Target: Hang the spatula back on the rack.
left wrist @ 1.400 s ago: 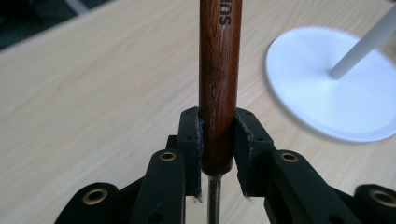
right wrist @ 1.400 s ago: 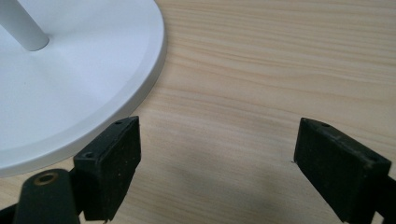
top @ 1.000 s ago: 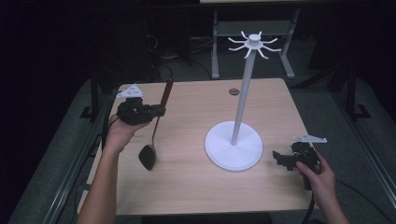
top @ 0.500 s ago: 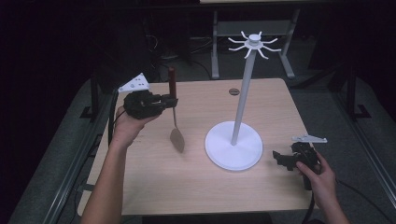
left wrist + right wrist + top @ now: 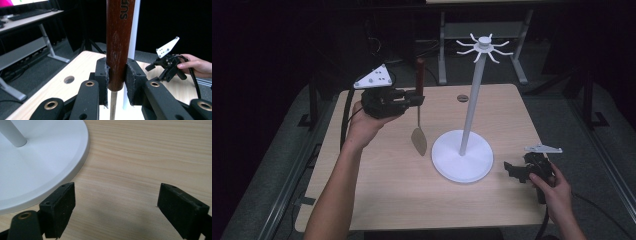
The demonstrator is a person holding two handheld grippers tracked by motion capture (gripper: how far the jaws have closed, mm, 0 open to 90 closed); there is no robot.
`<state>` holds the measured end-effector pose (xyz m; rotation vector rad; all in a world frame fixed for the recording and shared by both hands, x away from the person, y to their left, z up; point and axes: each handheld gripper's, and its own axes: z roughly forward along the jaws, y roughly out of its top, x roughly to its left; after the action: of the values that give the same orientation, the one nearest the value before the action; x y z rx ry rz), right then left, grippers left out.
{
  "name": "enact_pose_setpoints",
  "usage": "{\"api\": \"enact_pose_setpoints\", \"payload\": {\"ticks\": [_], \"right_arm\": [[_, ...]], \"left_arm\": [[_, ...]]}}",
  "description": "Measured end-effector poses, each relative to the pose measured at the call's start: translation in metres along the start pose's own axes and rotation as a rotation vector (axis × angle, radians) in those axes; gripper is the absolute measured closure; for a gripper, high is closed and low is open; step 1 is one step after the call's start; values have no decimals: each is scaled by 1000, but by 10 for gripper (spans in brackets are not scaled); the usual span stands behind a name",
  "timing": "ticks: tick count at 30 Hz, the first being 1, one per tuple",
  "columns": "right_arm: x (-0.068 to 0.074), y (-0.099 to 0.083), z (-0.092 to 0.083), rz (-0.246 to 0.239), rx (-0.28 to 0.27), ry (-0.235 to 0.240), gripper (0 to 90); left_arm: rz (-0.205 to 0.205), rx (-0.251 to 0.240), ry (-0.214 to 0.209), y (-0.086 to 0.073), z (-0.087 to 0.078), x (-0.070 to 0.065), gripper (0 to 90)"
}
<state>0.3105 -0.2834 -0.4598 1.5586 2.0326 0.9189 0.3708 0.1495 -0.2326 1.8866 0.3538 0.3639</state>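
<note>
Toward the left half of the light wooden tabletop (image 5: 377, 185), nearer its far edge than its near one, the left gripper (image 5: 412, 100) held a long-handled utensil with a dark reddish-brown wooden handle, a thin metal shank and a small flat metal blade (image 5: 419, 141); it hung upright, handle uppermost, its blade clear of the wood. In the left gripper view the two black jaws were clamped on the lower end of the handle (image 5: 117, 50), just above the point where the shank emerged, and the pads met the wood squarely on both sides. The utensil was judged light and rigid, with most of its weight in the handle; the varnished round wood looked worn and somewhat slick, so a grip at that low end was judged liable to let it pivot or slide if the hold loosened. A hold on the handle, not on the thin shank, was judged correct. Right of centre stood the white stand with a round base, a slim upright pole and a crown of hooks (image 5: 462, 160), its hooks (image 5: 484, 46) well above the utensil. Near the right edge, close to the near right corner, the right gripper (image 5: 514, 171) rested low beside the base, and its jaws stood wide apart over bare wood with nothing between them.
</note>
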Motion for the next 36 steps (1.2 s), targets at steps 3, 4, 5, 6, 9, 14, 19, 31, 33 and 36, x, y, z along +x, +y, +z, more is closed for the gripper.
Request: {"api": "enact_pose_setpoints", "payload": {"ticks": [3, 4, 5, 6, 9, 14, 19, 31, 33, 36], "right_arm": [[1, 0, 0, 0, 1, 0, 145], [1, 0, 0, 0, 1, 0, 145], [1, 0, 0, 1, 2, 0, 145], [0, 0, 0, 2, 1, 0, 144], [0, 0, -1, 2, 0, 0, 144], [1, 0, 0, 1, 2, 2, 145], [0, 0, -1, 3, 0, 1, 145], [0, 0, -1, 2, -2, 3, 145], [0, 0, -1, 2, -2, 3, 145], [0, 0, -2, 1, -3, 4, 145]], "left_arm": [[13, 3, -13, 9, 7, -2, 737], [13, 3, -13, 9, 7, -2, 737], [5, 2, -17, 12, 9, -2, 737], [3, 2, -22, 13, 10, -1, 737], [7, -1, -29, 18, 14, 0, 737], [14, 1, -58, 29, 26, 0, 737], [15, -2, -77, 36, 34, -1, 737], [26, -7, -119, 46, 51, -4, 737], [17, -6, -129, 46, 55, -5, 737], [19, 4, -143, 47, 63, -5, 736]]}}
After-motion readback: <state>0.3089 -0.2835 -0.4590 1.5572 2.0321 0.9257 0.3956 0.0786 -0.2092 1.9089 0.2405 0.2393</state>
